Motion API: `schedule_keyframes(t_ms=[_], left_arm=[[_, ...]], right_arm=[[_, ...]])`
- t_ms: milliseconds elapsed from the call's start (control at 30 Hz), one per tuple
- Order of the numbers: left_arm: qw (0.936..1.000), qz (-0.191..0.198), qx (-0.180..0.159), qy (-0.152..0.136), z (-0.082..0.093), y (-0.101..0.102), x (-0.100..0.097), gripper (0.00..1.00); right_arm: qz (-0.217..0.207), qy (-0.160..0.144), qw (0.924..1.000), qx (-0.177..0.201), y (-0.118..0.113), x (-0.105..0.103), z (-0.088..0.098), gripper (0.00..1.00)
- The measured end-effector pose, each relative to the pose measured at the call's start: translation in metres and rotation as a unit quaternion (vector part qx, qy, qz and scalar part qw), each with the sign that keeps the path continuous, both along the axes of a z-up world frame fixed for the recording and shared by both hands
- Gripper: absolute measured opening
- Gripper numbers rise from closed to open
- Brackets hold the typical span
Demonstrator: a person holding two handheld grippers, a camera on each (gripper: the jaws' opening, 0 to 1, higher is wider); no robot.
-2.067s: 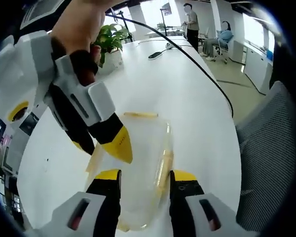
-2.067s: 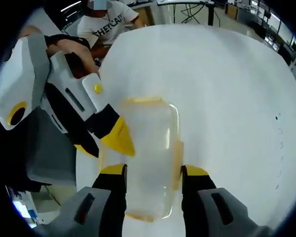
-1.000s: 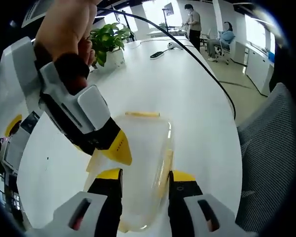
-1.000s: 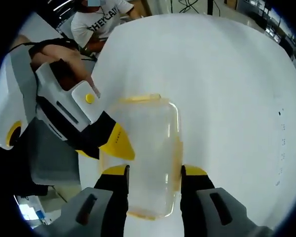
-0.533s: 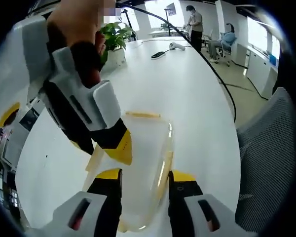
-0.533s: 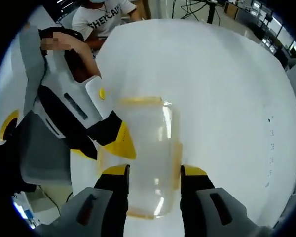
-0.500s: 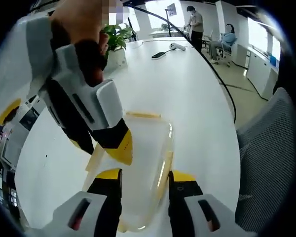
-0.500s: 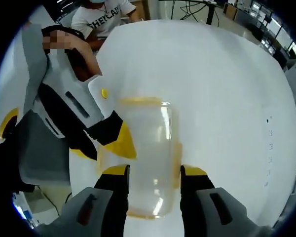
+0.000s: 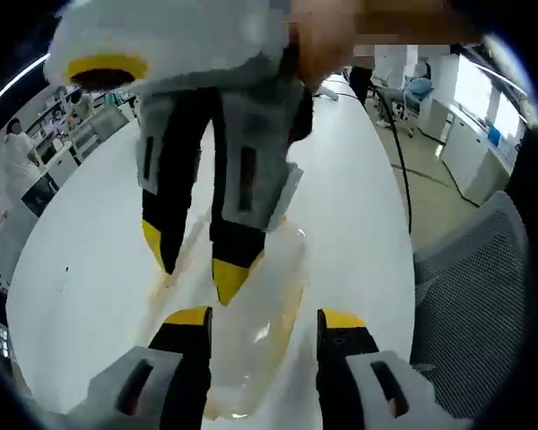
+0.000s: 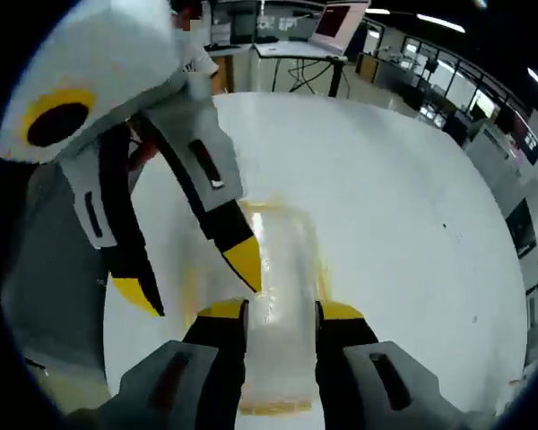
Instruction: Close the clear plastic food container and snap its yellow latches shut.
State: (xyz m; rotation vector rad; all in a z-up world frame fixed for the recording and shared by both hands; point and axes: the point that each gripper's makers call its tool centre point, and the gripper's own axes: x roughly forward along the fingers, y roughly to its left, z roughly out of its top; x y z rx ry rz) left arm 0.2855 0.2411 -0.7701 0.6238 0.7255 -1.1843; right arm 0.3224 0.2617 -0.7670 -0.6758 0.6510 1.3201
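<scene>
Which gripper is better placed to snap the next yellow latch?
Right, narrowly. The right gripper has open jaws straddling a yellow side latch of the clear plastic food container, one tip over its lid. The left gripper has one tip farther out over the white table.

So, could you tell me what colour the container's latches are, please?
Yellow, translucent strips along the edges of the clear container; the latches show best in the right gripper view.

We are seeing a clear, glossy plastic container [image 9: 251,336] catching highlights, its latches [image 10: 267,206] looking like translucent yellow plastic. The table [image 9: 90,260] is showing a smooth white matt top, and the chair [image 9: 471,305] is wearing grey woven mesh.
</scene>
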Motion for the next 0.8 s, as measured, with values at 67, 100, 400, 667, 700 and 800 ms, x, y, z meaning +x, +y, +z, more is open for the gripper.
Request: schedule_keyframes(t_ms=[67, 100, 400, 667, 700, 800], left_arm=[[1.0000, -0.007, 0.001, -0.003, -0.001, 0.000, -0.002, 0.47], [0.9999, -0.012, 0.004, -0.004, -0.001, 0.000, -0.004, 0.48], [0.9998, -0.015, 0.013, 0.010, 0.000, -0.001, -0.008, 0.53], [0.9988, -0.039, 0.028, 0.002, 0.000, 0.001, -0.016, 0.66], [0.9986, -0.043, 0.031, 0.004, 0.000, 0.002, -0.018, 0.67], [0.9978, -0.048, 0.046, -0.006, 0.000, 0.006, -0.016, 0.71]], right_arm=[[-0.061, 0.022, 0.9978, 0.010, -0.006, 0.005, -0.002, 0.36], [-0.075, 0.018, 0.9969, 0.018, -0.008, 0.009, 0.000, 0.40], [-0.086, 0.034, 0.9954, 0.022, -0.020, 0.004, 0.001, 0.61], [-0.057, 0.023, 0.9980, 0.012, -0.019, -0.008, 0.004, 0.68], [-0.052, 0.019, 0.9985, 0.006, -0.019, -0.010, 0.004, 0.70], [-0.032, 0.006, 0.9993, -0.021, -0.024, -0.015, -0.001, 0.73]])
